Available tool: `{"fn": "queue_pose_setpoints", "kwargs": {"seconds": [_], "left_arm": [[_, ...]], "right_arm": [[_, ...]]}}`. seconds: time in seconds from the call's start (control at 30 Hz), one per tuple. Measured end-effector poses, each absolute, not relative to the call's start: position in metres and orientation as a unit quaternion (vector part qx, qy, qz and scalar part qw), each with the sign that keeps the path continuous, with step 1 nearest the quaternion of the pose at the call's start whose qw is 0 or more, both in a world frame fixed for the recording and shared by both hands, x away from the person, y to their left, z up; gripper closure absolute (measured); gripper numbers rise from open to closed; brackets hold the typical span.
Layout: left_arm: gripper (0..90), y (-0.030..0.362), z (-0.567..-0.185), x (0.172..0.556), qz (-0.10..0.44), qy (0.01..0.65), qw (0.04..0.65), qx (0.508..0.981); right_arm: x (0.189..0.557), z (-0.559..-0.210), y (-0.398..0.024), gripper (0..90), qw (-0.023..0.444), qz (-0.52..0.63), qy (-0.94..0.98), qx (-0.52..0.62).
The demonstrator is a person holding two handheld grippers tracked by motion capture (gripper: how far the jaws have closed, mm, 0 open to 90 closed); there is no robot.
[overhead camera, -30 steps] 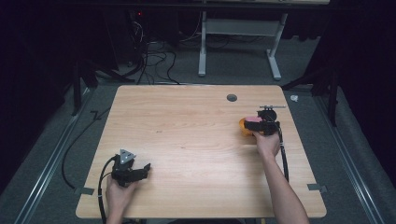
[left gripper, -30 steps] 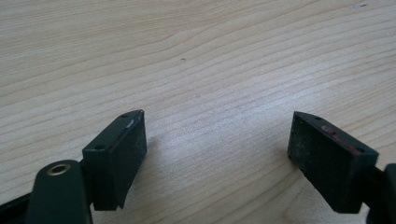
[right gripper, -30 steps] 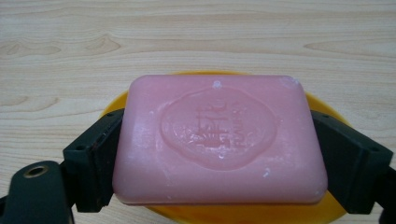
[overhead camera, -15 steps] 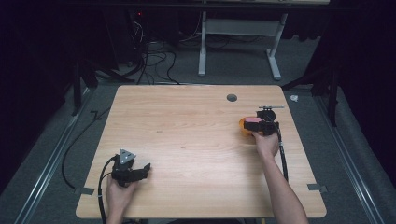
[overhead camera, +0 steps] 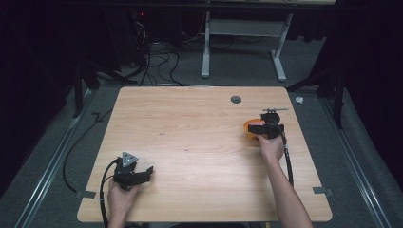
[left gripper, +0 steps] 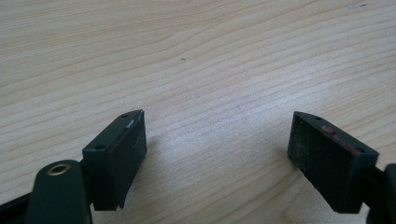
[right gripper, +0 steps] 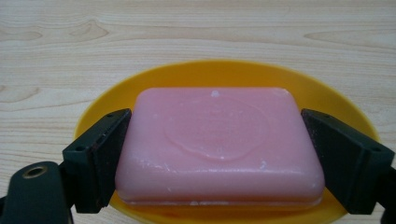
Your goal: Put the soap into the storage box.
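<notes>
In the high view, a light wooden table [overhead camera: 190, 142] takes up the middle of the frame, with a small dark round hole [overhead camera: 235, 99] near its upper edge. At the lower left of the frame the person's left hand [overhead camera: 121, 199] holds the left gripper [overhead camera: 145, 173], which lies low over bare wood and points toward the right of the frame. At the right of the frame the right hand [overhead camera: 271, 146] holds the right gripper [overhead camera: 256, 127] at an orange dish [overhead camera: 248, 128], where a spot of pink shows. The two grippers are well apart. In the left gripper view, the two black jaws stand wide apart at the lower left and lower right, with nothing but wood grain between them. In the right gripper view, a pink bar of soap [right gripper: 217, 144] lies in the yellow-orange dish [right gripper: 219, 72] at the centre of the frame. The right gripper's jaws sit against the bar's two short ends, one at the left and one at the right, pinching it; the bar's underside appears to rest on the dish.
</notes>
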State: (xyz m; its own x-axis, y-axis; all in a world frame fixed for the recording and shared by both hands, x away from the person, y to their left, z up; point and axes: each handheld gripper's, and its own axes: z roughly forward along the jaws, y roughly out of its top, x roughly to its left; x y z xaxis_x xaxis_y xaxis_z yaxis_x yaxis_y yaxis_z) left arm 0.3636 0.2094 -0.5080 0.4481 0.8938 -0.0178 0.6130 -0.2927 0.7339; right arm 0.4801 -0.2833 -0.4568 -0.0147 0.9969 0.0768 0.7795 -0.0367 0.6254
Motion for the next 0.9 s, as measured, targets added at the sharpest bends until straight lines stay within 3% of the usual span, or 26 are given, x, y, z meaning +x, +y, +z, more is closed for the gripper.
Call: {"fn": "queue_pose_setpoints", "kwargs": {"seconds": [0.9], "left_arm": [[20.0, 0.209, -0.508, 0.364, 0.204, 0.484, 0.345, 0.778]], "right_arm": [[0.461, -0.429, -0.285, 14.8, 0.229, 0.313, 0.668, 0.635]]}}
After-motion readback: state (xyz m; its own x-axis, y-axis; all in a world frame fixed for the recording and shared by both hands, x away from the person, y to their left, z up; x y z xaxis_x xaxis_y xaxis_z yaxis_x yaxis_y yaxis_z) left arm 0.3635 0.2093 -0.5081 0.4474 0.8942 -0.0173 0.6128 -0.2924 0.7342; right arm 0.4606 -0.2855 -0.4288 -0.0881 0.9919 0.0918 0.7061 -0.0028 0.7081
